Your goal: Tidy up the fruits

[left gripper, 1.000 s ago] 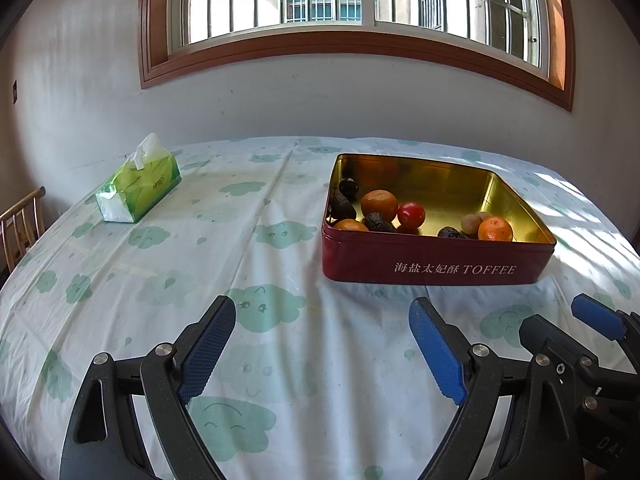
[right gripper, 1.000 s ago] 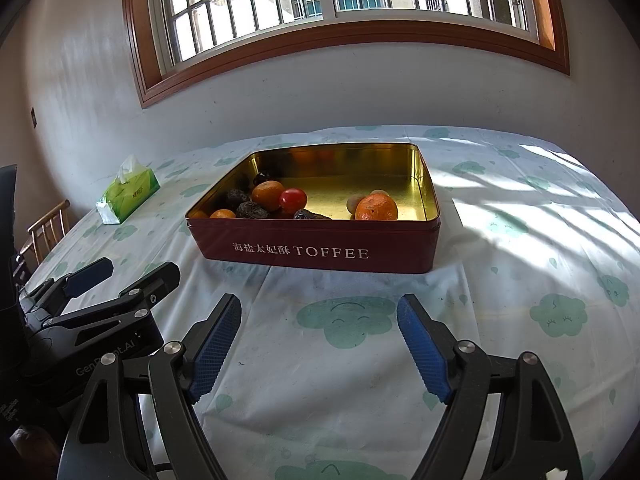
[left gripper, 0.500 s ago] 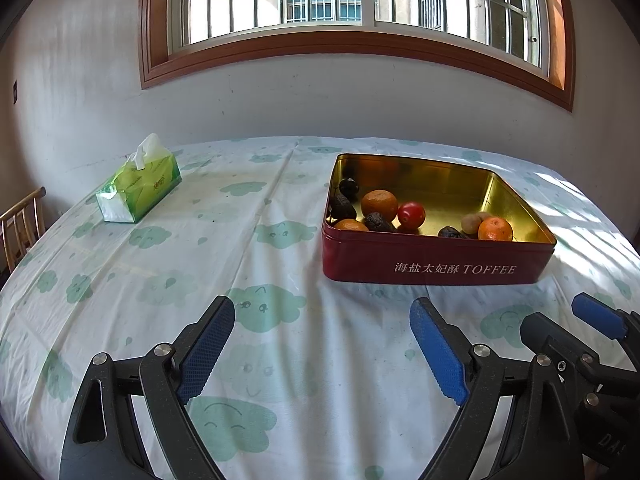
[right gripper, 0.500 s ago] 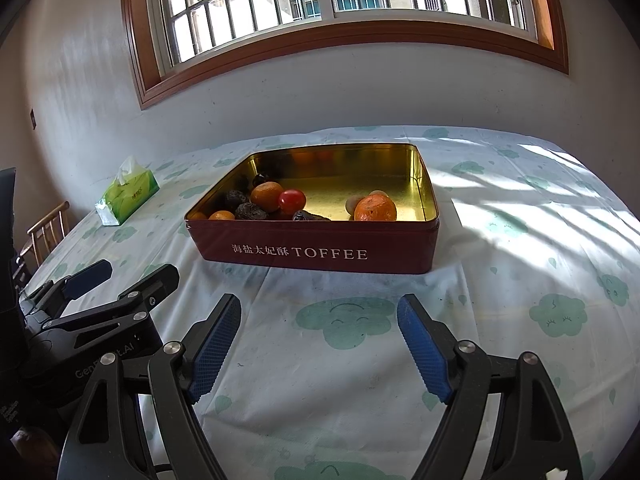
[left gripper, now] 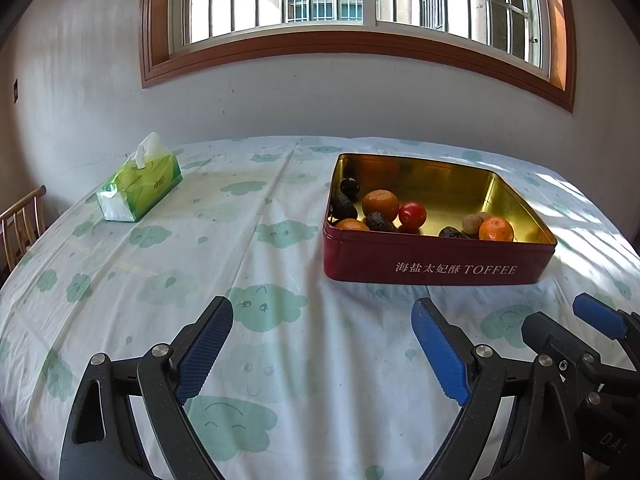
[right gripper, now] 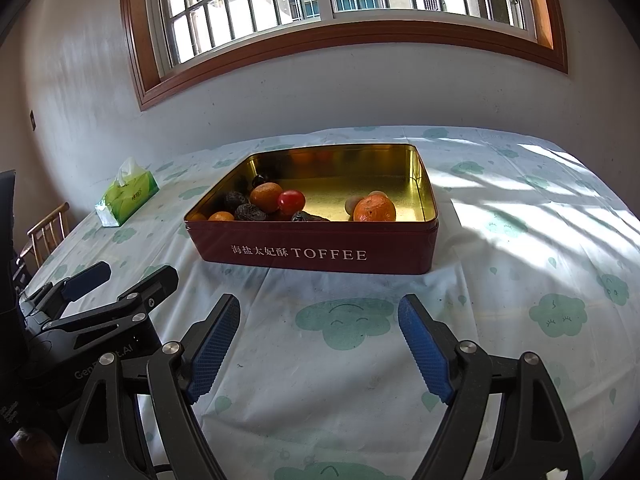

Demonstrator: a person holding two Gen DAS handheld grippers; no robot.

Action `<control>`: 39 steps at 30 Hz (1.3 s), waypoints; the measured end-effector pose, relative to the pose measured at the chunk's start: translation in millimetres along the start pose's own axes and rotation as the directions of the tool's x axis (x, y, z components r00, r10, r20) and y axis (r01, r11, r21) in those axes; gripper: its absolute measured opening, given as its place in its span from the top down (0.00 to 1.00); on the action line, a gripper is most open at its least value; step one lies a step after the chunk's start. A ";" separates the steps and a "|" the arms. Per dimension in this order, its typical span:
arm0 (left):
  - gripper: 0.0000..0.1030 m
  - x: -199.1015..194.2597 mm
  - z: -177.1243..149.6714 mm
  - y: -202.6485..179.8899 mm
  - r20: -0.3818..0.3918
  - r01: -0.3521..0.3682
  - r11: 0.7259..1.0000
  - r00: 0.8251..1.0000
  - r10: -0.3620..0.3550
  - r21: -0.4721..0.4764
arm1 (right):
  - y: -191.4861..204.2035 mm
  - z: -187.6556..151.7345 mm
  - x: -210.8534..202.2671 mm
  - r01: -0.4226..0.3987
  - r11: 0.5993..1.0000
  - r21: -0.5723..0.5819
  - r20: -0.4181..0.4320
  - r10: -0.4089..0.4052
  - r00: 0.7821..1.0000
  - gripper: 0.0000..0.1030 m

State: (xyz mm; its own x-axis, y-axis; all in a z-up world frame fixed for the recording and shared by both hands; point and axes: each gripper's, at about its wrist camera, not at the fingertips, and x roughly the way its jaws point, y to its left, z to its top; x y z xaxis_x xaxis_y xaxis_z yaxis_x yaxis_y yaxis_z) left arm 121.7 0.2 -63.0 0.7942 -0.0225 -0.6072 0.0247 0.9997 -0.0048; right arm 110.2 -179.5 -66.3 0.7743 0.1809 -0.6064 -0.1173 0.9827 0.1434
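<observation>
Both my grippers, left (left gripper: 322,344) & right (right gripper: 319,340), are wide open w/ nothing held, hovering over the table (left gripper: 120,280). Fruits (right gripper: 266,197) sit inside the red tin (right gripper: 320,254), mostly at its left. I should approach from above, pick one fruit at a time.

tin (left gripper: 432,268) near wall hides fruit bottoms | chair (left gripper: 20,224) cut by left edge

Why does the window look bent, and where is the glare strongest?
Left wrist view: the fisheye lens bows the window frame; the tin gleams gold inside. Right wrist view: sun patches wash out the tablecloth at right, while the near edge lies in shadow.
</observation>
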 end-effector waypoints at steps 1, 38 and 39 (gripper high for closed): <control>0.12 0.0 0.0 0.1 0.000 -0.001 1.000 1.000 0.001 -0.001 | 0.0 0.0 0.0 0.000 1.000 0.000 0.000 0.000 1.000 0.23; 0.09 -0.7 -0.1 1.8 0.001 0.000 1.000 1.000 0.000 0.000 | -3.1 0.4 0.3 0.002 1.000 0.003 0.000 -0.002 1.000 0.22; 0.08 -0.7 0.0 1.8 0.001 0.000 1.000 1.000 0.000 0.000 | -3.0 0.3 0.2 0.002 1.000 0.003 0.000 -0.002 1.000 0.22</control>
State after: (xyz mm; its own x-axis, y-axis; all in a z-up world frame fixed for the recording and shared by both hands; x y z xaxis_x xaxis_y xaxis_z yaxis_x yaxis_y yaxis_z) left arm 121.3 2.0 -62.6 0.7948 -0.0227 -0.6064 0.0250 0.9997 -0.0045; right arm 110.8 -182.4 -66.7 0.7744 0.1791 -0.6068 -0.1137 0.9829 0.1449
